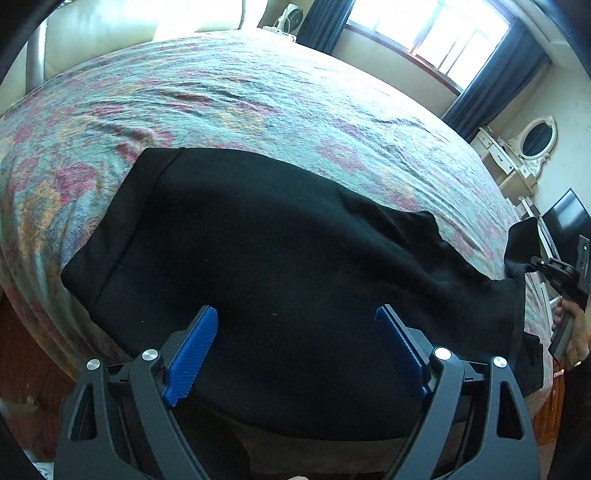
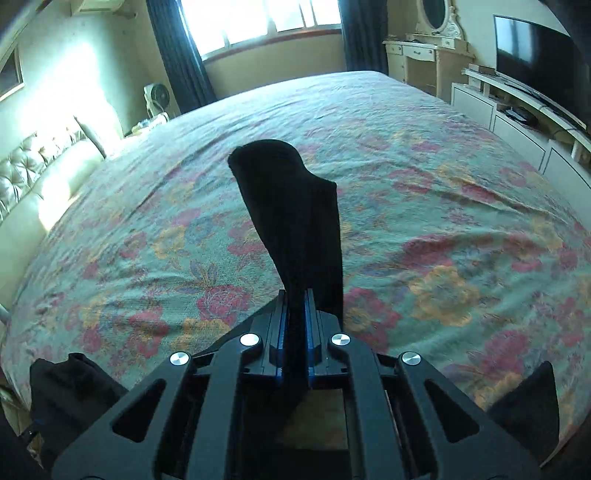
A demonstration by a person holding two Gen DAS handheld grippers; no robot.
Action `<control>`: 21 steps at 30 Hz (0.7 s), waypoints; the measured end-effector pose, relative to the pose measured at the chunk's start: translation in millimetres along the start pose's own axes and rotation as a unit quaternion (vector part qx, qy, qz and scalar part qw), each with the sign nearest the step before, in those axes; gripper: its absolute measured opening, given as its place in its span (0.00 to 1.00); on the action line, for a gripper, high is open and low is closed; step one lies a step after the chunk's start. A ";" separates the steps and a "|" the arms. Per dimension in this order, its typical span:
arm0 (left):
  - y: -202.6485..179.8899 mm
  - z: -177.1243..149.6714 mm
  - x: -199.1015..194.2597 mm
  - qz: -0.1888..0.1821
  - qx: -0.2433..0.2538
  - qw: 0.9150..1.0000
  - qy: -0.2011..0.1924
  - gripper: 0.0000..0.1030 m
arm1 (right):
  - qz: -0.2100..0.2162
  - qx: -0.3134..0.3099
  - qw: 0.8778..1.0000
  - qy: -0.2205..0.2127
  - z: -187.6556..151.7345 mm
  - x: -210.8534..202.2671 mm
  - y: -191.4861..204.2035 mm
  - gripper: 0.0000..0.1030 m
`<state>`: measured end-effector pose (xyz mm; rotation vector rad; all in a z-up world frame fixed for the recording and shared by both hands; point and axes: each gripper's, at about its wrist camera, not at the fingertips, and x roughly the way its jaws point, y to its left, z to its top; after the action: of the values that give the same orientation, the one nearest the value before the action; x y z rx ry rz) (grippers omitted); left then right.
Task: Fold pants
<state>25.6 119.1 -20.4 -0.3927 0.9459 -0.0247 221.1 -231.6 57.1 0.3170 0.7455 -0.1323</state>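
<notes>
Right gripper (image 2: 295, 314) clamped on a fold of the black pants (image 1: 280, 266), blue pads (image 2: 308, 325) pressed to the cloth, a flap of it standing up past the fingertips. Left gripper (image 1: 297, 328) spread wide above the pants, pads (image 1: 192, 354) clear of the fabric, nothing between them. Pants spread flat across the near edge of the bed (image 1: 258, 96), one end lifted at the right side in the right gripper. Floral bedspread (image 2: 443, 206) wrinkled beneath. Beyond, window (image 2: 258, 18), dresser (image 2: 424, 55), TV (image 2: 535, 55).
</notes>
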 end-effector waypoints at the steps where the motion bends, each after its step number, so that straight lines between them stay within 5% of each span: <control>1: -6.1 -1.3 -0.3 -0.008 0.005 1.000 0.002 0.83 | 0.004 0.016 1.000 -0.014 -6.0 -20.9 -17.8 0.07; 8: -70.1 -13.4 6.5 -0.083 0.049 0.995 0.031 0.83 | -0.009 0.121 0.992 -0.035 -79.2 -99.7 -130.3 0.07; 17: -157.0 -46.8 29.1 -0.135 0.109 0.982 0.076 0.84 | 0.055 0.277 0.959 0.036 -164.9 -75.8 -198.8 0.09; 21: -183.4 -65.2 40.6 -0.166 0.107 0.975 0.103 0.83 | 0.088 0.346 0.934 0.016 -169.3 -73.7 -216.0 0.40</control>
<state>25.3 -79.8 -24.2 -0.3480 1.0608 -0.4779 8.6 -379.4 -60.2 1.0590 0.6802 -0.2202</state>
